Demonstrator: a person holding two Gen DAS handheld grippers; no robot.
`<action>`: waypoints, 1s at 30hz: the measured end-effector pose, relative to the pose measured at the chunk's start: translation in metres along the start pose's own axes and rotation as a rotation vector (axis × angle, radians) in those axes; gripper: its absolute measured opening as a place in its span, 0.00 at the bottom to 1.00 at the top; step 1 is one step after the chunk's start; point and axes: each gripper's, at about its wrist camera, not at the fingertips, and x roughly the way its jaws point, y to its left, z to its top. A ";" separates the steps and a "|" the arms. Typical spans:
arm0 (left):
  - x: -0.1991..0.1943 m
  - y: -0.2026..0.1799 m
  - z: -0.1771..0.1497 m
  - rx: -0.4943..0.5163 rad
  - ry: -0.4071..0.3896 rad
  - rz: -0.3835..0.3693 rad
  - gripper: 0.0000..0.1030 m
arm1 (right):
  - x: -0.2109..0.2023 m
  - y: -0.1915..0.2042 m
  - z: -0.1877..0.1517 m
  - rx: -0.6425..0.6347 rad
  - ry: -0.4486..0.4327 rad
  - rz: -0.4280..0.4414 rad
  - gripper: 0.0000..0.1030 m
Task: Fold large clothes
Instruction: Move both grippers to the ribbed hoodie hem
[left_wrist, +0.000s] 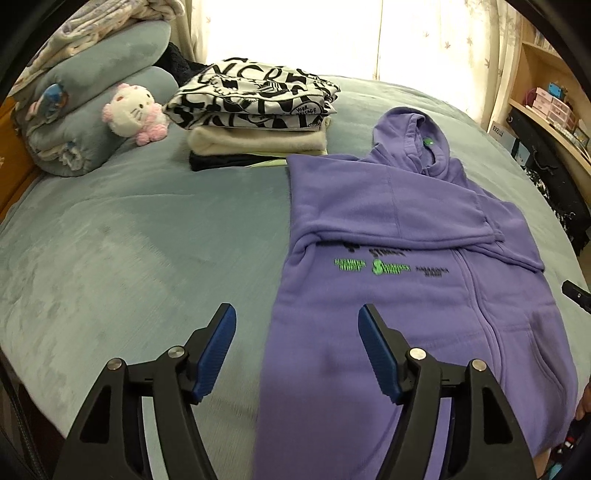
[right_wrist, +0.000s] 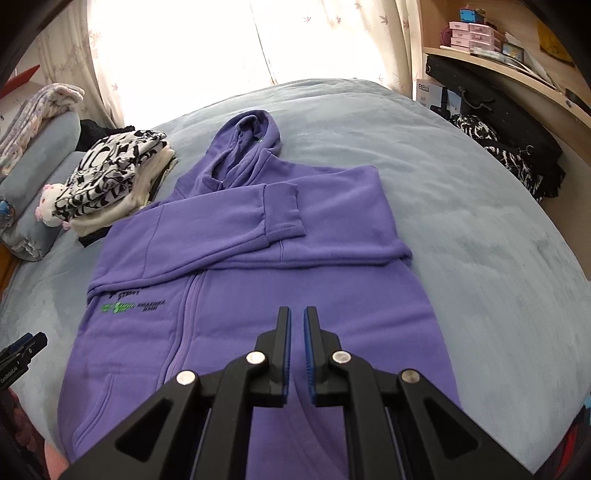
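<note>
The big bed (left_wrist: 110, 229) has a soft blue-grey cover and fills the space under both claws; a purple hoodie (right_wrist: 258, 295) lies flat on it, front up, with both sleeves folded across its chest and its hood pointing away from the claws; the hoodie sits right under the right claw (right_wrist: 296, 332) and under the right side of the left claw (left_wrist: 297, 347); green and black words are printed on its chest, just ahead of the left claw; far ahead of the left claw sits a stack of folded clothes (left_wrist: 255, 114), with a black and white one on top; a rolled blue blanket (left_wrist: 88, 110) lies far ahead and to the left of the left claw; a small white and pink plush cat (left_wrist: 135, 112) leans on that blanket, beside the stack; the left claw is let go, its blue pads (left_wrist: 218, 350) wide apart with nothing between them; the right claw is clenched tight and holds nothing.
</note>
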 end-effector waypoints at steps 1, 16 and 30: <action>-0.008 0.001 -0.006 0.002 -0.006 0.000 0.67 | -0.005 -0.001 -0.004 0.001 -0.002 0.003 0.06; -0.059 0.013 -0.086 -0.023 -0.021 -0.074 0.76 | -0.064 -0.023 -0.076 -0.007 -0.023 0.045 0.35; -0.045 0.040 -0.155 -0.062 0.082 -0.317 0.76 | -0.092 -0.083 -0.125 0.025 0.023 0.059 0.36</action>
